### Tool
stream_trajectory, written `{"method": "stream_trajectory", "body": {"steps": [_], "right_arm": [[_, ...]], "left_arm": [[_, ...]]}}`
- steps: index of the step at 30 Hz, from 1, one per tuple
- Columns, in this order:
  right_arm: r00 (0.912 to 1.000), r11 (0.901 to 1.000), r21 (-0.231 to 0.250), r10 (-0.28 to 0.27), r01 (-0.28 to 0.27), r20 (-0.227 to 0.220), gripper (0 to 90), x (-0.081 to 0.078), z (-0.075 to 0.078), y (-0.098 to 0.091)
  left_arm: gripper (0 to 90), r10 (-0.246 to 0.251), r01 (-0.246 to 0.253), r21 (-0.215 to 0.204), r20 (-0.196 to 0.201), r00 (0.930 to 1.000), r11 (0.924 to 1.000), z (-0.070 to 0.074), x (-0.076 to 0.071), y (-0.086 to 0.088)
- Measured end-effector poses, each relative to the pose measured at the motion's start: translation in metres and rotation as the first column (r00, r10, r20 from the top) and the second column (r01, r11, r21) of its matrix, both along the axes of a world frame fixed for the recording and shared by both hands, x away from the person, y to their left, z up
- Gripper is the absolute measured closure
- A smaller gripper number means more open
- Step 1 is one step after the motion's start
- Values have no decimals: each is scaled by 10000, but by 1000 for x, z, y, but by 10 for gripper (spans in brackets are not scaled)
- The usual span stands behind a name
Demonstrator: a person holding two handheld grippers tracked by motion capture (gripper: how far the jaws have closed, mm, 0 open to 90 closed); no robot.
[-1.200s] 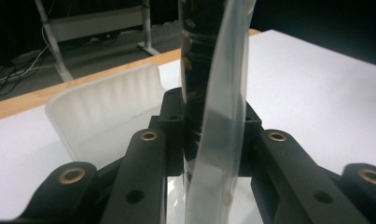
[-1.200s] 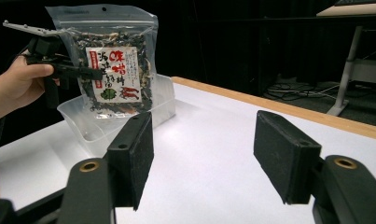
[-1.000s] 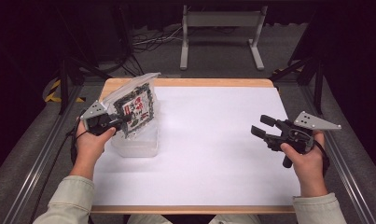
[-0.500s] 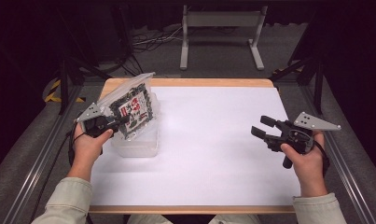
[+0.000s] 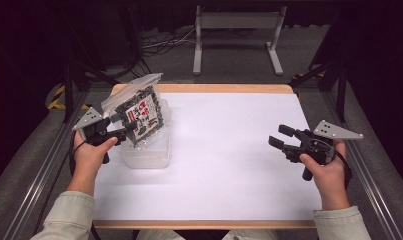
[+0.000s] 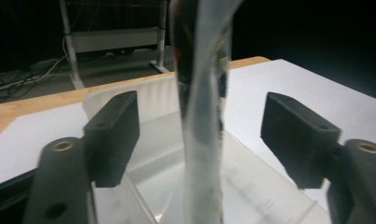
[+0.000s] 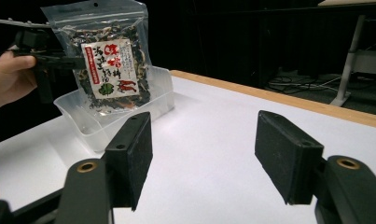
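A clear zip bag of dark dried food with a red and white label stands upright in a clear plastic tub at the table's left. My left gripper is at the bag's left edge. In the left gripper view the bag is seen edge-on between the jaws of the left gripper, which stand wide apart and do not touch it. My right gripper hovers open over the right side of the table with nothing in it. The right gripper view looks past the right gripper to the bag and the tub.
A white sheet covers the wooden table. A metal stand is on the floor beyond the far edge. Metal rails run along both sides of the table.
My left gripper has drawn slightly to the left, away from the bag. The bag stays upright in the tub. The right gripper has not moved.
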State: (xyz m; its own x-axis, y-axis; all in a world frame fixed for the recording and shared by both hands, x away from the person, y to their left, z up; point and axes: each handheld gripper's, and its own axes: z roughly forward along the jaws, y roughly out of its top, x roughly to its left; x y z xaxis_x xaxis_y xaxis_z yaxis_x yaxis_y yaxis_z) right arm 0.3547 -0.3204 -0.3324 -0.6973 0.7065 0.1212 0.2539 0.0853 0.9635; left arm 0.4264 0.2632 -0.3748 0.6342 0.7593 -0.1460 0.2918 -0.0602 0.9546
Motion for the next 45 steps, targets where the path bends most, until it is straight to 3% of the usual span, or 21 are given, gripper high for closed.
{"method": "stream_trajectory", "body": {"steps": [4, 9, 11, 17, 20, 24, 34, 36, 43, 45], "right_arm": [[9999, 10000, -89, -31, 32, 142, 317, -2, -1, 0], [9994, 9996, -180, -193, 198, 279, 287, -4, -3, -6], [9991, 9995, -159, -262, 267, 327, 280, -5, -4, -9], [9987, 9988, -421, -240, 259, 448, 260, -8, -8, -14], [9985, 9974, -691, -151, 188, 529, 246, -12, -11, -17], [9987, 9970, -756, -147, 185, 498, 241, -15, -14, -19], [9991, 9957, -850, -364, 380, 202, 240, -24, -30, -33], [9991, 9949, -928, -375, 390, 178, 240, -26, -35, -36], [9990, 9931, -1091, -433, 419, -106, 234, -35, -59, -43], [9987, 9935, -1035, -487, 472, -120, 234, -37, -64, -44]], "left_arm": [[187, 138, -141, 238, 121, 9998, 9996, 7, -13, 5], [150, 92, -122, 1112, 275, 9996, 9937, 16, -41, 6], [148, 45, -86, 1233, 331, 9994, 9923, 18, -53, 7], [128, -81, 47, 1050, 318, 9995, 9945, 17, -79, 10], [119, -319, 324, 663, -86, 9995, 9973, 12, -92, 11], [110, -491, 509, 654, -281, 9984, 9966, 1, -107, 10], [98, -369, 400, 1045, -317, 9988, 9937, -20, -127, 3], [97, -369, 409, 1297, -333, 9988, 9907, -27, -129, 1], [87, -310, 403, 1504, -637, 9975, 9878, -45, -125, 2], [89, -297, 398, 1816, -582, 9979, 9826, -53, -123, 1]]}}
